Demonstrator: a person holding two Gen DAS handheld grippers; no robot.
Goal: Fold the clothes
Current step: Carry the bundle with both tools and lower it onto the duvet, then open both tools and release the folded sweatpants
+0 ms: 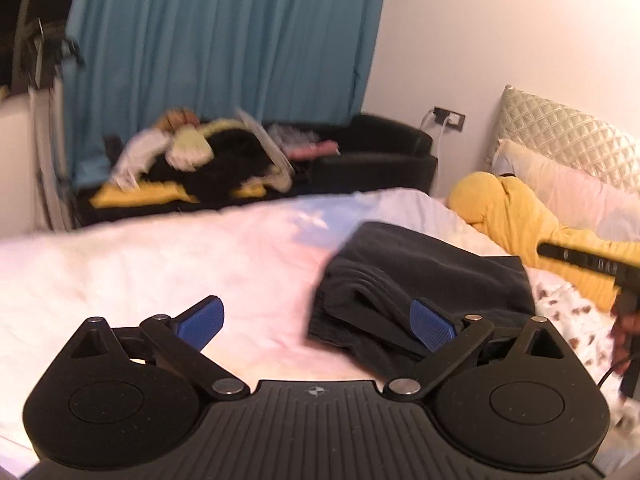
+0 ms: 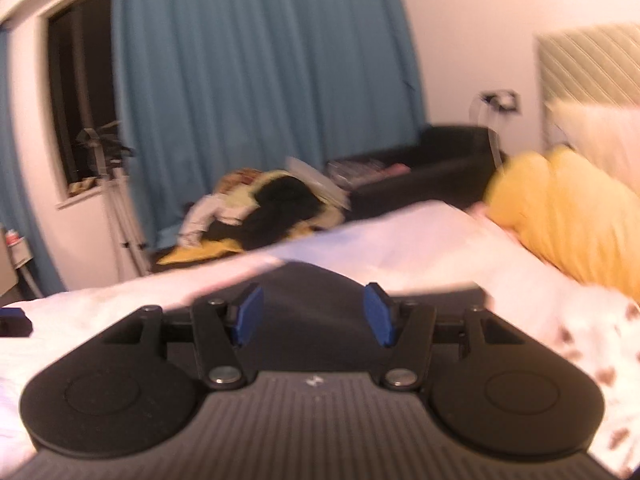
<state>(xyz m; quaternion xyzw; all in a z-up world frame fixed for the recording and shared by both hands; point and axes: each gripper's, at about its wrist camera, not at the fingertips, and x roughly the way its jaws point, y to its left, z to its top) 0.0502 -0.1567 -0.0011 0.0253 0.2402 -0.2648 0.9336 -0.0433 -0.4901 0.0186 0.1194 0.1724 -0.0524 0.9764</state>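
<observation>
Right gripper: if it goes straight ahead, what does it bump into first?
Probably the dark garment right in front of the open right gripper, lying on the bed. Blur makes depth unsure.

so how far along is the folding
Done, it seems: a black garment lies folded in layers on the bed. In hand: nothing; the left tongs and right tongs are both open and empty. Possibly left: the clothes pile on the couch beyond the bed looks unfolded.

Both low over bed (image 1: 120, 264), curtainward
</observation>
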